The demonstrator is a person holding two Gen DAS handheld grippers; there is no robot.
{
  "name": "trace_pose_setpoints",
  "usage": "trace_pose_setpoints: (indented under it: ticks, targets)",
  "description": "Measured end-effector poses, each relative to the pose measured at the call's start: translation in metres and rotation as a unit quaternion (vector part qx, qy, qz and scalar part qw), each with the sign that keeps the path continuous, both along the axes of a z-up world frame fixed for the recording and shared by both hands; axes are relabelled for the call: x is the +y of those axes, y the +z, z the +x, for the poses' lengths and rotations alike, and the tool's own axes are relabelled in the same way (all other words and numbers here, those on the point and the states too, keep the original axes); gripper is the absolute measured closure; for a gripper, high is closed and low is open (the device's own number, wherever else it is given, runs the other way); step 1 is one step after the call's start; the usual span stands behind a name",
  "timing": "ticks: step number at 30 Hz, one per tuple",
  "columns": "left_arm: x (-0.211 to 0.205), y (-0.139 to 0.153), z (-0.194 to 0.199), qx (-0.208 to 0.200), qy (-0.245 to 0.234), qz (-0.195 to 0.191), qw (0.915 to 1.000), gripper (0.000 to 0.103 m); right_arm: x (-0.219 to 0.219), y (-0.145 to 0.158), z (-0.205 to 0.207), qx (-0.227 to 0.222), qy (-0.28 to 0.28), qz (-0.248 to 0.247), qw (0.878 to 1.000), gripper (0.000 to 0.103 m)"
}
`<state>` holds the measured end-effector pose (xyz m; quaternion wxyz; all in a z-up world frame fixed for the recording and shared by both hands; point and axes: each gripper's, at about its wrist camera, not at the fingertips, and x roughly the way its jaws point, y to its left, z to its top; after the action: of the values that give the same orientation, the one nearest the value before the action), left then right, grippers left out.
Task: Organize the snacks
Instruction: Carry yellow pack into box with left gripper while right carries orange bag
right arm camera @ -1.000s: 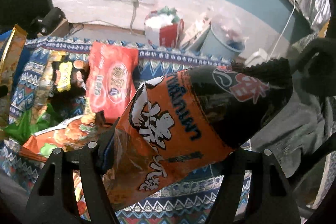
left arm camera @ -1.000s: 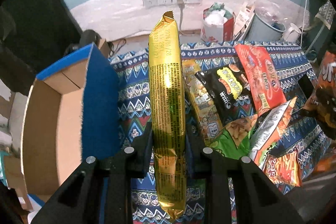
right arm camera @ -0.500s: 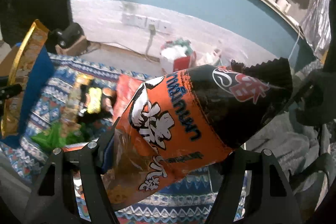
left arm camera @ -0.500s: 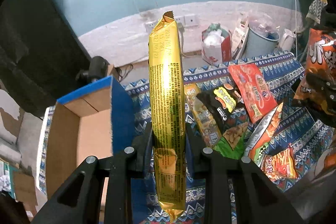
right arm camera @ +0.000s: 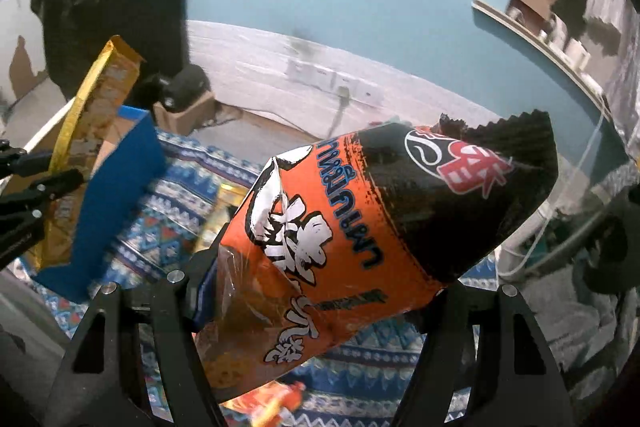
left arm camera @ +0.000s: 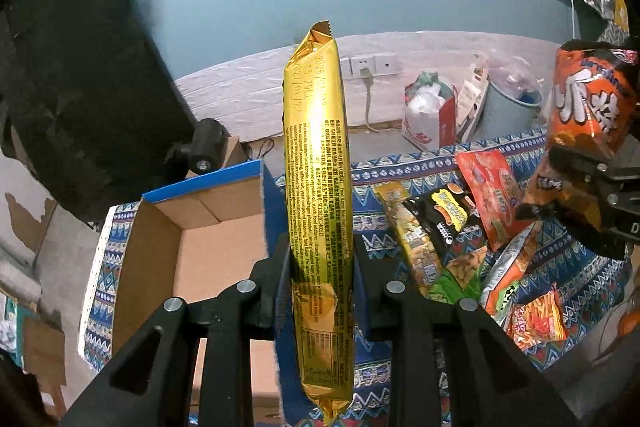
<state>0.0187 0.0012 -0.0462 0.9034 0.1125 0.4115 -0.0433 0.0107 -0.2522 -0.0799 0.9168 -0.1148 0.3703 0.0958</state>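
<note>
My left gripper [left arm camera: 320, 267] is shut on a long gold snack packet [left arm camera: 318, 187] held upright, high above the table. An open cardboard box with blue outer walls [left arm camera: 200, 227] stands below and to its left. My right gripper [right arm camera: 308, 287] is shut on an orange and black snack bag [right arm camera: 360, 227], also lifted; this bag shows at the right edge of the left wrist view [left arm camera: 588, 115]. The gold packet [right arm camera: 92, 131] and the box wall [right arm camera: 116, 195] show at the left of the right wrist view.
Several snack packets [left arm camera: 480, 227] lie on a blue patterned tablecloth [left arm camera: 400, 167] to the right of the box. Behind the table are a red and white bag [left arm camera: 430, 115], a grey bin [left arm camera: 512, 107] and wall sockets [left arm camera: 372, 65]. A black panel [left arm camera: 80, 87] stands at the left.
Both grippers have risen with their packets. The table and box now look lower and farther. The right gripper's bag has come further into the left wrist view.
</note>
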Motion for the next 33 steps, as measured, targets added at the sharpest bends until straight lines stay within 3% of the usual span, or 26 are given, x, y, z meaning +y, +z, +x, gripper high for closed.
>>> trace_pose_setpoints:
  ticks: [17,33]
  targets:
    - [0.081,0.000,-0.005,-0.004,0.074,-0.025,0.9969,0.076,0.103,0.005,0.020,0.017,0.095,0.023,0.995,0.032]
    - [0.159,-0.034,0.004,0.028,0.151,-0.047,0.9870,0.076,0.204,-0.013,0.043,0.054,0.179,0.038,0.982,0.032]
